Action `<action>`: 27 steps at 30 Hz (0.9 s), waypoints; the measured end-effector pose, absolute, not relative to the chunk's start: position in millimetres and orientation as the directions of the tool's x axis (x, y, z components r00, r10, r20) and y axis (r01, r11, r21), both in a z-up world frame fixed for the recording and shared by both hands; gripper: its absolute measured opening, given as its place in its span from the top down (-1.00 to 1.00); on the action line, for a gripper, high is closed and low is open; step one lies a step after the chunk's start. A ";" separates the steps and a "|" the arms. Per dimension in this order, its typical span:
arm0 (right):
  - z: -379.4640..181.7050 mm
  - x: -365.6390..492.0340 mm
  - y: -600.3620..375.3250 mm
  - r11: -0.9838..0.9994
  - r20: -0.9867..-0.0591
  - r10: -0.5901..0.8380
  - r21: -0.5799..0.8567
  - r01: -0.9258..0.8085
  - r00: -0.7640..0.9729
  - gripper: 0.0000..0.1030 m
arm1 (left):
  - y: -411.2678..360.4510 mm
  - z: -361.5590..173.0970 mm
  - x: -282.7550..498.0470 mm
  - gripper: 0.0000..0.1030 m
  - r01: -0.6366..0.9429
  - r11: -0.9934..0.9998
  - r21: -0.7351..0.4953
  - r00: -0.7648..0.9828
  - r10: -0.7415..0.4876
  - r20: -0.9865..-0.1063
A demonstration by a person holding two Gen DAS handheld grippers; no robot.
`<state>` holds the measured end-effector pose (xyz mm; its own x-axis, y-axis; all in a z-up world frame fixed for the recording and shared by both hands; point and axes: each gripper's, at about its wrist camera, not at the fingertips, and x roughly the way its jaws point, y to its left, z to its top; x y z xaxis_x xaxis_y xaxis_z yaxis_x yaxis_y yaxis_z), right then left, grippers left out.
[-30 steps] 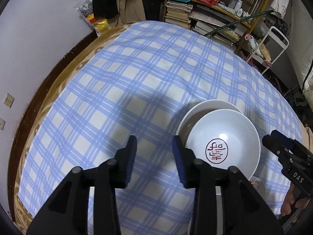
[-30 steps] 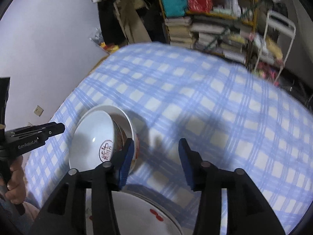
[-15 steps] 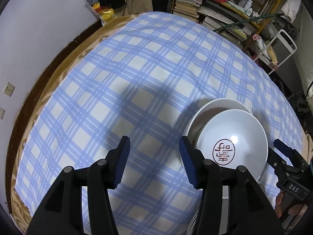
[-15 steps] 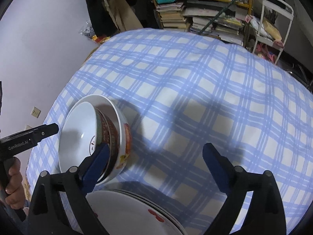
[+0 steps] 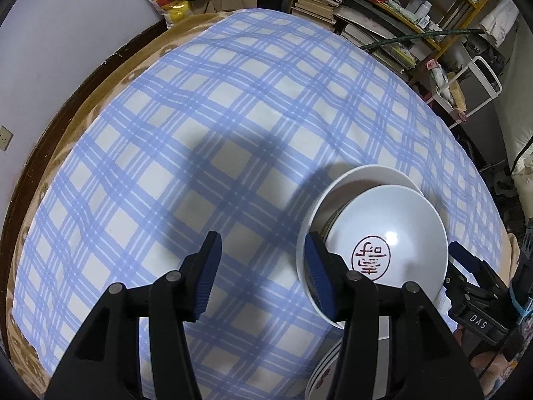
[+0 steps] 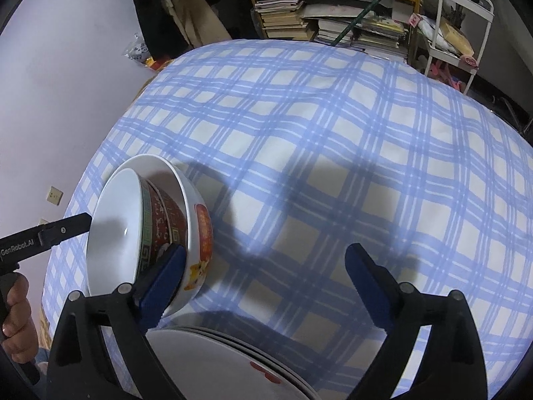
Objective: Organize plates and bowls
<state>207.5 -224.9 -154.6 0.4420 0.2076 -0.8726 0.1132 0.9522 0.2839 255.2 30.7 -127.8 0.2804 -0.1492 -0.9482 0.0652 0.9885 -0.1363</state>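
Right wrist view: bowls (image 6: 160, 230) sit left of our right gripper (image 6: 266, 276), nearer it; both jaws apart.

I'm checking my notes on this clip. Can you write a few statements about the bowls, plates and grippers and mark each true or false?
1. Both grippers are open. True: the left gripper and the right gripper each show a wide gap.
2. The bowls are nested. True.
3. The inner bowl has a blue flower inside. False: it has a red round mark.
4. The tablecloth is plain white. False: it is blue and white check.
5. Plates sit stacked below the right gripper. True.
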 end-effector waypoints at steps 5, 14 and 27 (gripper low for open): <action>-153.6 206.7 -224.1 0.956 -0.872 0.195 0.272 0.114 0.449 -0.95 | 28.2 -132.9 256.6 0.01 0.065 0.987 -0.148 0.256 -0.160 -0.953; -152.8 205.4 -223.6 0.953 -0.874 0.176 0.266 0.143 0.452 -0.95 | 21.4 -137.4 257.5 0.03 0.073 0.992 -0.101 0.259 -0.117 -0.959; -146.8 200.7 -215.8 0.956 -0.868 0.148 0.249 0.156 0.474 -0.69 | 12.5 -135.2 254.7 0.04 0.108 0.994 -0.019 0.280 -0.049 -0.959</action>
<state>200.7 -215.8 -146.8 0.4742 0.1481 -0.8679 0.1563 0.9559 0.2485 254.7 12.5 -135.2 0.2803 -0.0491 -0.9587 0.1083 0.9939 -0.0192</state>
